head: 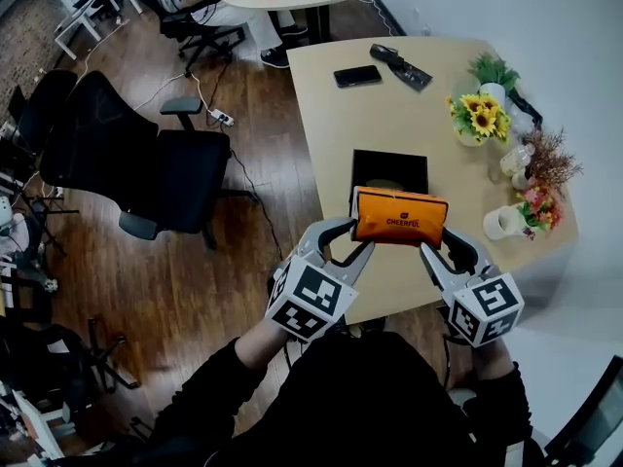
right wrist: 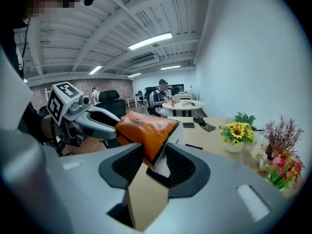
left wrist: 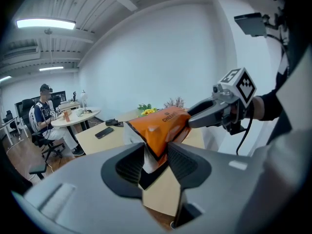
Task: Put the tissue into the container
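Clamping orange tissue pack [head: 400, 218] mid-frame with left gripper [head: 357, 237] and right gripper [head: 438, 242]; could slip from thin corner pinches, missing black container [head: 388, 164].

The tissue pack [head: 400, 217] is wrapped in thin orange plastic film, glossy and crinkled. At either end of the pack, the left gripper [head: 358, 237] and the right gripper [head: 443, 243] are smooth, matt grey plastic; their fingers [left wrist: 130, 165] carry black ribbed pads, dull in finish. Behind the pack, the container [head: 362, 168] looks matt black. Under the pack, the counter [head: 389, 115] is smooth, pale, wood-look laminate.
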A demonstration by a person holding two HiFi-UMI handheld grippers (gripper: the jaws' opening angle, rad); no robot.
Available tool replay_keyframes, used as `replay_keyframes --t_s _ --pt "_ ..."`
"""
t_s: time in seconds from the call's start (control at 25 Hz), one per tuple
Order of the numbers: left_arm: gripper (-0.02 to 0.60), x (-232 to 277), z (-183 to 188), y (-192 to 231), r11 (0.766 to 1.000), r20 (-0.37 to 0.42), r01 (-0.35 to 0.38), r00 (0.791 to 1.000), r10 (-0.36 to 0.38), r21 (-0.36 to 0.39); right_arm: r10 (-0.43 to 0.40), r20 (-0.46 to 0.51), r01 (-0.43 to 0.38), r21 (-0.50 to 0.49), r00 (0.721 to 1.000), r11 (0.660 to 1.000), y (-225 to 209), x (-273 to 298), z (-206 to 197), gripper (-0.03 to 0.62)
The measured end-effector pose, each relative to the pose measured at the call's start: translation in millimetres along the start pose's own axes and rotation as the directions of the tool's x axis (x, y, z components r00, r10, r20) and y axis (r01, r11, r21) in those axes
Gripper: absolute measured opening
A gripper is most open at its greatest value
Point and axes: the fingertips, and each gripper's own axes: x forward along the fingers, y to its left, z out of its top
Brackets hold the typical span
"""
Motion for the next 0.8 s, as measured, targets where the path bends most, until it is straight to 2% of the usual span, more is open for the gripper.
replay_keyframes --t_s 0.4,0.8 --pt "0.129 36 10 38 0.999 -0.018 0.005 1.000 -0.004 0.035 -0.035 0.016 0.034 0.024 0.999 0.999 -31 38 11 0.155" --pt "0.129 70 11 62 1.000 -0.070 -0.031 0.997 0.031 0.002 0.003 0.005 -0.003 0.040 1.000 0.999 -64 70 11 0.155"
